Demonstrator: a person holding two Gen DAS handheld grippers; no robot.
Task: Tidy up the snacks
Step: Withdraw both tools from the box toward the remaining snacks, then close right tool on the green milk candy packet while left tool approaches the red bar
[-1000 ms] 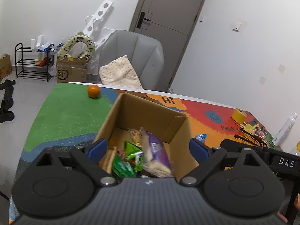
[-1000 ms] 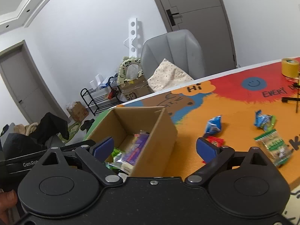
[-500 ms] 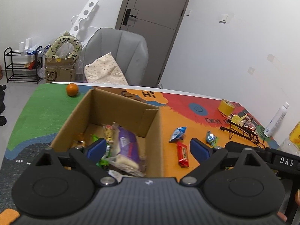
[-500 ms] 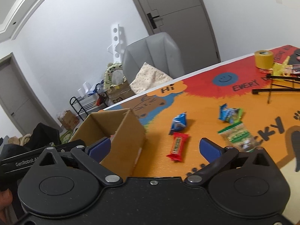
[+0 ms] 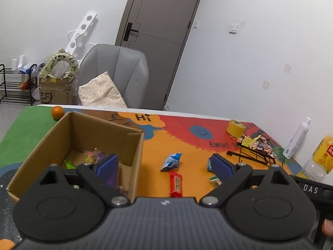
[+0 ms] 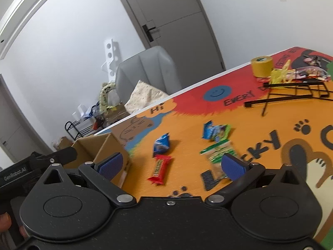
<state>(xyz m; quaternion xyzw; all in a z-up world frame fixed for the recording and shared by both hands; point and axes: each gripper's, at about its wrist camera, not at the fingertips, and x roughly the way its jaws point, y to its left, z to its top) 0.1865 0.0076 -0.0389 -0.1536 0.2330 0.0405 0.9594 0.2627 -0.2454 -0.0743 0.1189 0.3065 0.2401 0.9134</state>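
Observation:
An open cardboard box (image 5: 133, 145) with several snack packets inside sits on the left of the colourful table; it also shows in the right wrist view (image 6: 108, 145). On the orange mat lie a red bar (image 5: 175, 184) (image 6: 159, 168), a blue packet (image 5: 171, 161) (image 6: 161, 144), a blue-green packet (image 6: 216, 131) and a green-white packet (image 6: 218, 154). My left gripper (image 5: 164, 167) is open and empty above the box's right wall and the red bar. My right gripper (image 6: 171, 166) is open and empty above the red bar.
A black wire rack (image 6: 291, 95) with wrappers, a yellow tape roll (image 6: 261, 65), a white spray bottle (image 5: 297, 139) and a yellow bottle (image 5: 321, 156) stand at the far right. An orange (image 5: 57, 112) lies on the green mat. A grey chair (image 5: 116, 73) stands behind the table.
Both grippers have swung right, from over the box toward the loose snacks on the orange mat. Both stayed open and empty.

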